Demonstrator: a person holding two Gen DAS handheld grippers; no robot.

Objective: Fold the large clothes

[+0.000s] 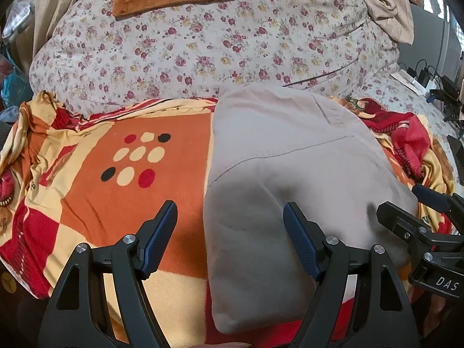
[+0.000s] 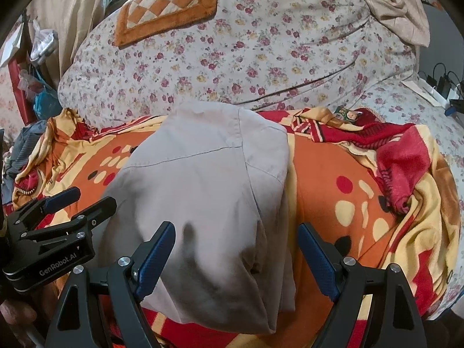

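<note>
Grey garment [image 1: 290, 174] lying on orange-red patterned blanket [image 1: 101, 174], already folded into a long narrow strip, judging by doubled edges and stitched seam across it. Long axis running 6 to 12 o'clock in both wrist views, far end toward floral duvet [image 1: 188, 52], near end just under the tools.

Left gripper [image 1: 230, 232]: jaws spread wide, nothing between pads, straddling garment's left edge — edge sits between the two fingers, right finger over cloth, left finger over bare blanket. Whether tips touch fabric: can't tell.

Right gripper [image 2: 236, 249]: also spread, empty; near end of strip directly at 12 o'clock between the fingers, right edge of cloth just inside right finger.

Seen from right wrist view, left tool at 9 o'clock, beside garment's left edge. Both about equally near the near end; right one more centred over it, so prob. better placed for a pinch.

Likely next: grab near end w/ both, carry toward 12 o'clock, halve the strip across its length. Risk: catching blanket along w/ cloth on left side.
</note>
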